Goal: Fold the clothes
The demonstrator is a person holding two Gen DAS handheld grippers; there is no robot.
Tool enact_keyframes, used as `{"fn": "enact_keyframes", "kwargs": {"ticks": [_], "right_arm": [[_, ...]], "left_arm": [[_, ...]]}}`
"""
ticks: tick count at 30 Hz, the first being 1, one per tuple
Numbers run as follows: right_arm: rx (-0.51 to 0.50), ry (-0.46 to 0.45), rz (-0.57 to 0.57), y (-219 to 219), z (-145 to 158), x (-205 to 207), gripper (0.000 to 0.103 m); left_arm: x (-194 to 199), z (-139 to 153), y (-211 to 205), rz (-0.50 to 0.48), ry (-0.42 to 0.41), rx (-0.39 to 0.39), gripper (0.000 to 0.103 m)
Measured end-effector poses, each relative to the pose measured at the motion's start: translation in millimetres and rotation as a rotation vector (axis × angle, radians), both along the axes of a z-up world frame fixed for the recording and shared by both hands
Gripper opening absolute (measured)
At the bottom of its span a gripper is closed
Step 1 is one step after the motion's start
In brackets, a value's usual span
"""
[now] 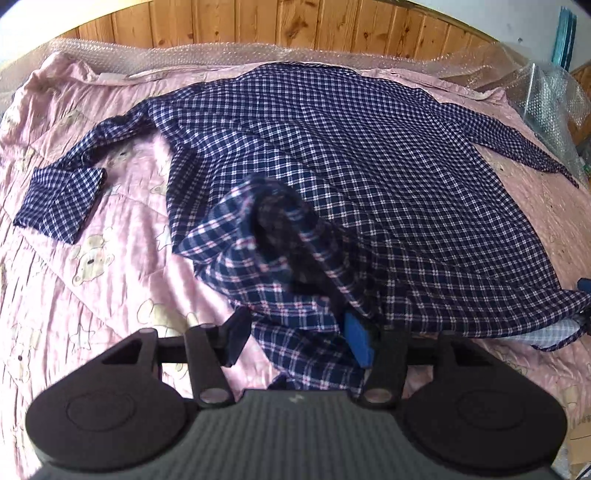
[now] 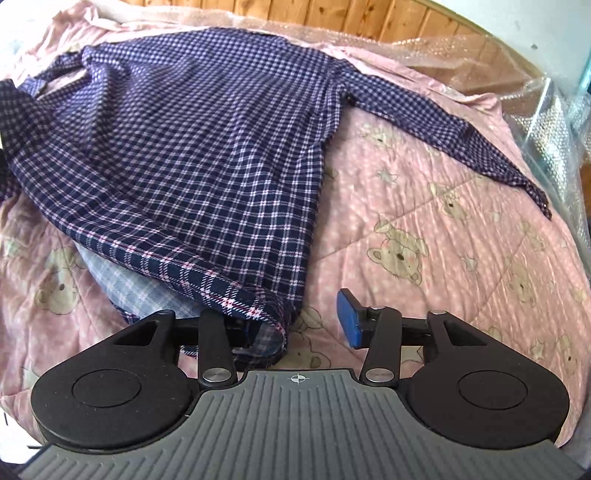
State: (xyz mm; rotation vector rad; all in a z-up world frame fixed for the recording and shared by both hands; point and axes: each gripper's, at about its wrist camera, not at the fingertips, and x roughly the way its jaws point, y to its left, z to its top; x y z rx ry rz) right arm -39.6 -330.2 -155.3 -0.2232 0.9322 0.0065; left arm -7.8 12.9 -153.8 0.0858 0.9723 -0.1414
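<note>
Lying spread across a pink quilt (image 1: 110, 258) printed with teddy bears, the navy plaid shirt (image 1: 369, 166) covers most of the bed in front of you, its collar end toward the wooden headboard (image 1: 295, 22) and a sheet of bubble wrap (image 1: 221, 51) along the far edge. One sleeve (image 1: 66, 192) bends out over the quilt on the left of your left wrist view; the other sleeve (image 2: 461, 140) stretches straight toward the bed's right edge.

Your left gripper (image 1: 299, 336) has a bunched corner of the shirt's hem between its fingers, the cloth heaped up over the blue pad (image 1: 358, 343) of the right finger and blurred; the fingers stand apart with the fabric filling the gap, and you cannot tell from this view whether they pinch it.

Your right gripper (image 2: 295, 325) sits at the opposite hem corner. Its fingers are wide apart: the blue-padded one (image 2: 351, 317) is clear over the quilt, while the other is tucked under the hem, where the shirt's paler inside shows.
</note>
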Motion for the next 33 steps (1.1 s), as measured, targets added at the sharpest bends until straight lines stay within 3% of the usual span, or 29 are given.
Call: {"fn": "enact_keyframes", "kwargs": {"ticks": [3, 5, 6, 9, 12, 13, 14, 15, 18, 21, 22, 26, 28, 33], "right_arm": [[0.004, -0.003, 0.003, -2, 2, 3, 0.048], [0.006, -0.007, 0.005, -4, 4, 5, 0.047], [0.007, -0.01, 0.007, -6, 6, 6, 0.045], [0.013, -0.042, 0.019, -7, 11, 5, 0.044], [0.028, -0.08, 0.1, -1, 13, 1, 0.047], [0.019, -0.066, 0.136, 3, 10, 3, 0.045], [0.014, -0.058, 0.162, 4, 12, 6, 0.018], [0.014, -0.06, 0.17, 2, 21, 14, 0.0], [0.019, -0.082, 0.185, -7, 54, 36, 0.0], [0.062, -0.201, 0.138, -28, 117, 55, 0.0], [0.071, -0.187, 0.127, -29, 113, 49, 0.0], [0.107, -0.131, 0.085, -29, 97, 26, 0.0], [0.125, -0.103, 0.064, -30, 88, 14, 0.0], [0.17, -0.033, 0.01, -31, 68, -16, 0.0]], "left_arm": [[3, -1, -4, 0.072, -0.029, 0.11, 0.054], [1, 2, 12, 0.171, -0.03, 0.13, 0.034], [0, 4, 23, 0.217, -0.018, 0.128, 0.022], [-10, 7, 61, 0.324, 0.014, 0.002, 0.022], [-8, -3, 59, 0.267, 0.031, -0.047, 0.026], [-4, -6, 54, 0.239, 0.034, -0.021, 0.008], [2, 0, 54, 0.217, 0.035, -0.011, 0.004], [7, 7, 54, 0.196, 0.035, -0.003, 0.003], [31, 84, 64, 0.13, -0.041, -0.043, 0.002], [54, 171, 76, 0.038, -0.094, -0.042, 0.002], [62, 193, 82, 0.009, -0.083, -0.039, 0.003], [65, 225, 101, -0.077, 0.051, 0.003, 0.003], [52, 213, 107, -0.123, 0.136, 0.034, 0.003], [3, 123, 109, -0.152, 0.304, 0.079, 0.003]]}}
